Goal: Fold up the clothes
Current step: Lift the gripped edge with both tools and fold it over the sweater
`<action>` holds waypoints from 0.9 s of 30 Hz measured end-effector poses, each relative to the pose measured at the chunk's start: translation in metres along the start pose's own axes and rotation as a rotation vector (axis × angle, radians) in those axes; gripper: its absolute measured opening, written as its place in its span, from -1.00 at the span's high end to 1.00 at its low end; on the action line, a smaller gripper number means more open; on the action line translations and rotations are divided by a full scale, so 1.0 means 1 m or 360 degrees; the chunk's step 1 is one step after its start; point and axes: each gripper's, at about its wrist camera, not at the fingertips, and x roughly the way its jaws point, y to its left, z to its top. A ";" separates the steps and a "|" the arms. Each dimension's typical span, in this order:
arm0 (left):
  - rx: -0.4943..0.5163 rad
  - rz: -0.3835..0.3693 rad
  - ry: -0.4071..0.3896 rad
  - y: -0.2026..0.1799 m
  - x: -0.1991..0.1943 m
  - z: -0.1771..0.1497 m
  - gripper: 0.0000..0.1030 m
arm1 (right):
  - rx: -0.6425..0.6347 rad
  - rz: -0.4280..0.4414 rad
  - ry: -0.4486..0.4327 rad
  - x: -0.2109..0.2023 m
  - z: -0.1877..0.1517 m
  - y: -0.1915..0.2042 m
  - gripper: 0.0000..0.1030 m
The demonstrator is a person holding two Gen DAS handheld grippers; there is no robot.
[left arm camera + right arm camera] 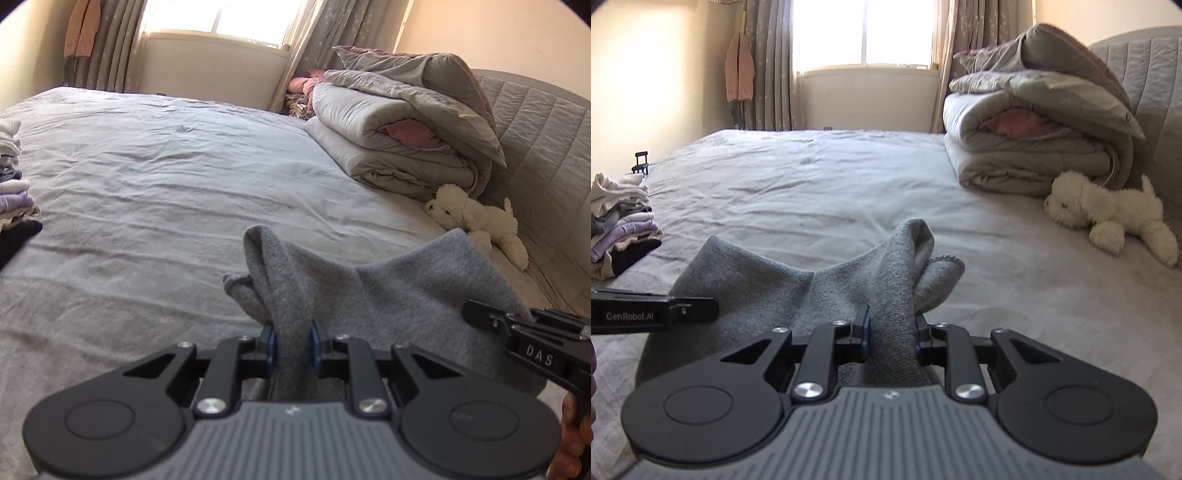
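The soft, light grey garment (pixel 406 295) is pinched at its upper edge by both hand-held grippers (pixel 291 341) (pixel 892 332), above the bed (pixel 147 184); it sags between them.

**Left gripper clamped on grey cloth**

The left gripper (pixel 291 345) held a grey garment (pixel 406 295) tight between its blue pads (pixel 272 345). The cloth rose beyond the fingertips. The right gripper (pixel 480 314) gripped the same cloth, right of the fingers. Beyond lay the bed (pixel 166 177).
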 end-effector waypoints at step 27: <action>0.0062 -0.0013 -0.0153 -0.023 -0.022 0.011 0.66 | -0.0004 -0.0053 -0.0148 -0.029 0.012 -0.021 0.57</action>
